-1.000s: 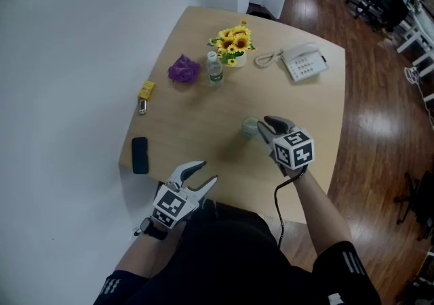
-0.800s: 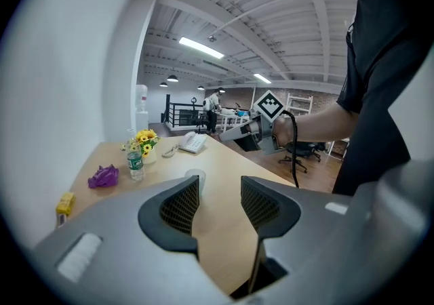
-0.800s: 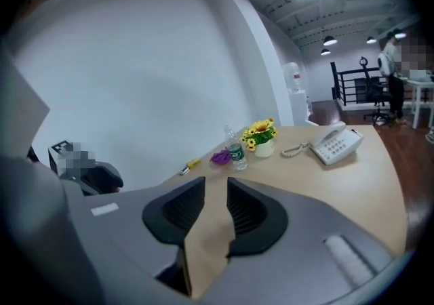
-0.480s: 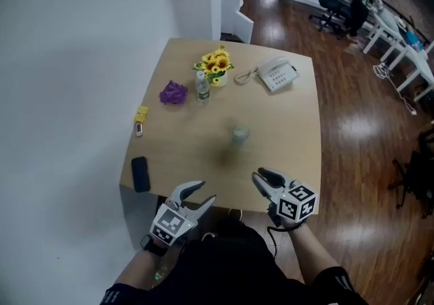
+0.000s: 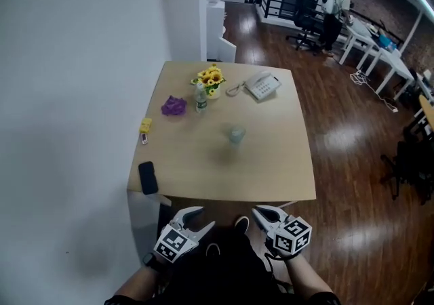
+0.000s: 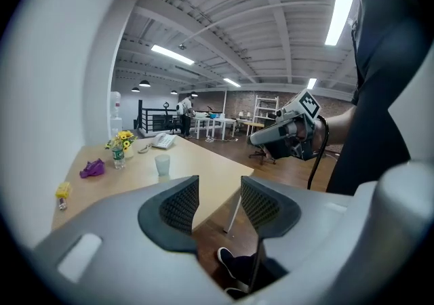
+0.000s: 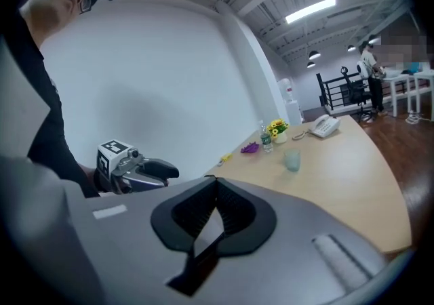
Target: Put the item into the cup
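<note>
The pale translucent cup (image 5: 236, 135) stands upright near the middle of the light wooden table (image 5: 271, 168); it also shows small in the left gripper view (image 6: 162, 165) and the right gripper view (image 7: 292, 159). What it holds is too small to tell. Both grippers hang off the table's near edge, close to my body. My left gripper (image 5: 202, 218) is open, its jaws (image 6: 218, 192) parted with nothing between them. My right gripper (image 5: 262, 213) is shut, its jaws (image 7: 216, 181) meeting at the tips on nothing.
Along the table's far side stand a small bottle (image 5: 201, 99), a pot of sunflowers (image 5: 211, 80), a purple crumpled thing (image 5: 173, 105) and a white telephone (image 5: 262, 85). A yellow item (image 5: 145, 125) and a black phone (image 5: 147, 177) lie near the left edge. A white wall runs along the left.
My right gripper drew back from the cup to beyond the table's near edge and its jaws shut. The left gripper also moved back, and the table now sits farther off.
</note>
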Motion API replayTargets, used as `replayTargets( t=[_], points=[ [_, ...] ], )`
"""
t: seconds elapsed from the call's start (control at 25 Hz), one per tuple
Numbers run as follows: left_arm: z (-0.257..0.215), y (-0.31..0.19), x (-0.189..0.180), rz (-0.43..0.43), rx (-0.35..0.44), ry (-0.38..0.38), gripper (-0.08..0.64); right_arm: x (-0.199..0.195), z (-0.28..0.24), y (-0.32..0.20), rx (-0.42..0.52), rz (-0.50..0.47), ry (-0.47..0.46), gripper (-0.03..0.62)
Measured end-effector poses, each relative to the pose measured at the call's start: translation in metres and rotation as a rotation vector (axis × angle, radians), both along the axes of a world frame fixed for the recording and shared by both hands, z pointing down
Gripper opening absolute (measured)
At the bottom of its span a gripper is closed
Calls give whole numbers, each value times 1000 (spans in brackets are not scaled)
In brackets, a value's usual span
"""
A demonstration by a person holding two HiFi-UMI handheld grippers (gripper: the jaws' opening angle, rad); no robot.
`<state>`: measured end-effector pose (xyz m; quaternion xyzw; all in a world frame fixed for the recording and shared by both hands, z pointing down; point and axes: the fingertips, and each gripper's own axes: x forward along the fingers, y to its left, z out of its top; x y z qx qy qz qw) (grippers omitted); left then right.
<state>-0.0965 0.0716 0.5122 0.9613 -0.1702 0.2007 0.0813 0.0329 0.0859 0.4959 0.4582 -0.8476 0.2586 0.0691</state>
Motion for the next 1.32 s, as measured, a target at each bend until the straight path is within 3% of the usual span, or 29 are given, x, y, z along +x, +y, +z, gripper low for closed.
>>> replayTargets(
  t=[0.16, 0.44, 1.32],
  points=[
    [5, 30, -9, 35, -6, -11, 187, -16, -5, 42, 23, -16, 56, 8],
    [-8, 53, -10, 25, 27, 5, 187, -28, -17, 82, 86, -40, 147, 8],
    [-38, 99, 3, 11, 113, -7, 187, -20, -47, 123, 168, -76, 83, 8]
  ],
)
